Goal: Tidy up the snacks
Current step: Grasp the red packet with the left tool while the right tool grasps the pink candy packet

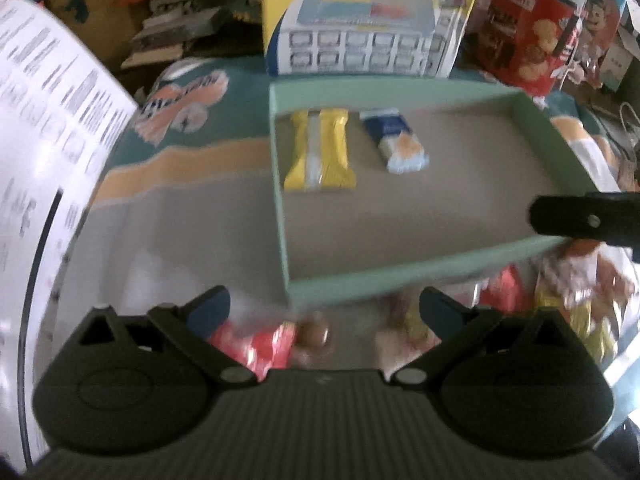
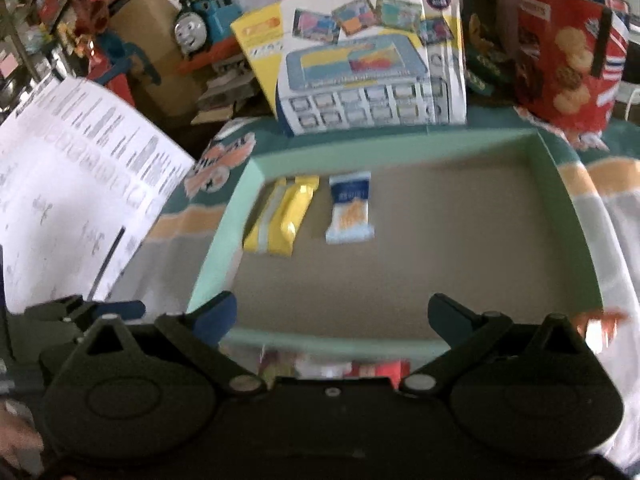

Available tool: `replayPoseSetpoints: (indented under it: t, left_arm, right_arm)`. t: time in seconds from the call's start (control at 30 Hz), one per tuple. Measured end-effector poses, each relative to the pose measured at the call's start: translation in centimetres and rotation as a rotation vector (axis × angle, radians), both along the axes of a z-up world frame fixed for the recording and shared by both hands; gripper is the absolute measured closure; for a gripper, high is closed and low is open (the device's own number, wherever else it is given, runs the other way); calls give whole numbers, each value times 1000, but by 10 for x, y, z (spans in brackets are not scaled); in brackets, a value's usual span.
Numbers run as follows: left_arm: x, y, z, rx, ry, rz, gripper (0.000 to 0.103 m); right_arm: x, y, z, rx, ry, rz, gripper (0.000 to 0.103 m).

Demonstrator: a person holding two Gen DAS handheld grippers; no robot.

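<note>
A shallow green box [image 1: 420, 270] [image 2: 218, 248] with a brown floor lies ahead of both grippers. Inside it, at the far left, lie a yellow snack bar [image 1: 320, 152] [image 2: 282, 216] and a blue-and-white snack pack [image 1: 396, 140] [image 2: 350, 210], side by side and apart. My left gripper [image 1: 324, 312] is open and empty, just short of the box's near wall, above a red snack pack [image 1: 260, 344] and a small brown snack [image 1: 316, 332]. My right gripper [image 2: 332, 316] is open and empty over the box's near edge. More loose packs [image 1: 576, 312] [image 2: 332, 368] lie in front of the box. The right gripper's finger [image 1: 584, 220] shows at the right edge of the left wrist view.
A white printed sheet [image 1: 48, 120] [image 2: 80, 184] stands at the left. Behind the green box lean a white-and-yellow toy box [image 1: 360, 36] [image 2: 368, 68] and a red cookie box [image 1: 528, 44] [image 2: 568, 56]. A blue toy train [image 2: 204, 20] sits among clutter further back. A patterned cloth [image 1: 188, 136] covers the table.
</note>
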State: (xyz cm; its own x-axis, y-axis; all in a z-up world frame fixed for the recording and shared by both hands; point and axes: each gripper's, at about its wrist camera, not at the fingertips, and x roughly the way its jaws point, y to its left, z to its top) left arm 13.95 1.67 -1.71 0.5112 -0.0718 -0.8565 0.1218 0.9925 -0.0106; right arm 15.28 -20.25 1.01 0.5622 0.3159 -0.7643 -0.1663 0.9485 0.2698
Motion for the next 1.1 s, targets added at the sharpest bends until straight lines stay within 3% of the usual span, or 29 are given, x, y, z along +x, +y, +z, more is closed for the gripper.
replayPoseSetpoints:
  t: [0.3, 0.57, 0.63, 0.7, 0.8, 0.97, 1.1]
  left_arm:
    - [-52, 28, -22, -16, 13, 82, 0]
    - [-45, 55, -37, 2, 31, 152, 0]
    - [-42, 62, -41, -7, 42, 162, 0]
    - [-40, 66, -45, -17, 53, 164, 0]
    - [-36, 69, -51, -19, 64, 157, 0]
    - [-28, 69, -60, -25, 82, 131, 0]
    - [-23, 65, -64, -39, 85, 107, 13]
  right_arm:
    - [-50, -18, -41, 68, 115, -57, 0]
    - [-50, -3, -47, 72, 132, -41, 0]
    - [-44, 5, -46, 80, 134, -30, 4]
    - [-37, 14, -48, 91, 142, -18, 19]
    - [-27, 28, -56, 106, 171, 6, 30]
    - [-9, 51, -73, 102, 223, 23, 40]
    - [-1, 63, -81, 79, 235, 43, 40]
